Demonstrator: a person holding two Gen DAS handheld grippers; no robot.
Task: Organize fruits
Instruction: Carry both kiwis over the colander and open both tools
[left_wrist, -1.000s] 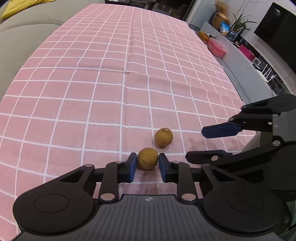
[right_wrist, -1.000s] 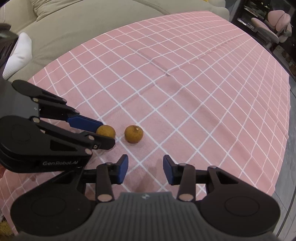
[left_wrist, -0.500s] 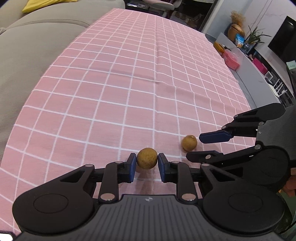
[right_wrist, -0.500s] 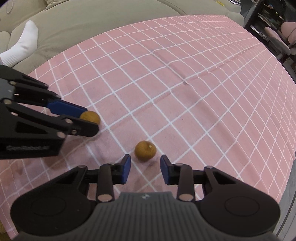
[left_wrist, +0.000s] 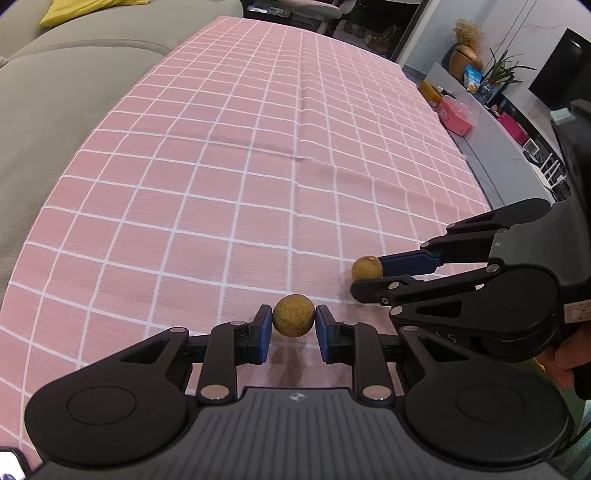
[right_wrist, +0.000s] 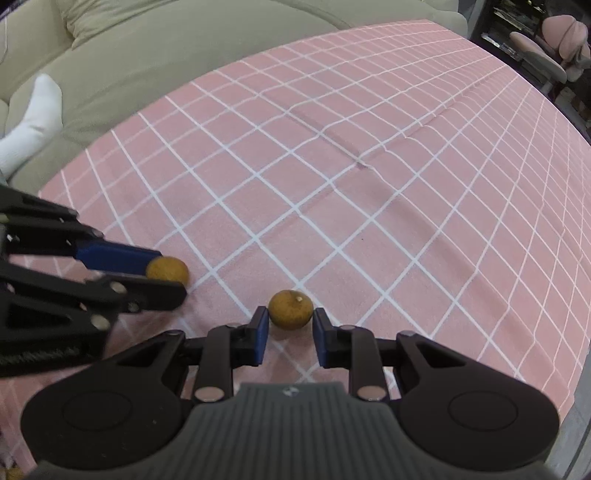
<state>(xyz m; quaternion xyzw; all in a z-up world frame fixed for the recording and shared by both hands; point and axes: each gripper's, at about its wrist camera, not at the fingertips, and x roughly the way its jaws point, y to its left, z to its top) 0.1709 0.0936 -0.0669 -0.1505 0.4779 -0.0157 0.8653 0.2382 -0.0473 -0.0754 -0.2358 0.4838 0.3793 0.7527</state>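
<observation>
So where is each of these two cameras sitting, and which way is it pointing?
Left wrist: rides the left gripper, looking down its fingers at the small brown fruit it grips over the pink checked tablecloth; a hand shows at right.
Right wrist: rides the right gripper, looking down at the stemmed brown fruit between its jaws.
Shared: both fruits, both grippers, the tablecloth.

fruits: two, small round brown ones – one (left_wrist: 294, 320) and another (left_wrist: 366, 268)
grippers: two – left gripper (left_wrist: 291, 328), right gripper (right_wrist: 289, 329)
cloths: one, pink checked cloth (left_wrist: 258, 177)
sofas: one, grey sofa (left_wrist: 66, 96)
cushions: one, yellow cushion (left_wrist: 70, 11)
socks: one, white sock (right_wrist: 33, 118)
chairs: one, pink chair (right_wrist: 554, 44)
</observation>
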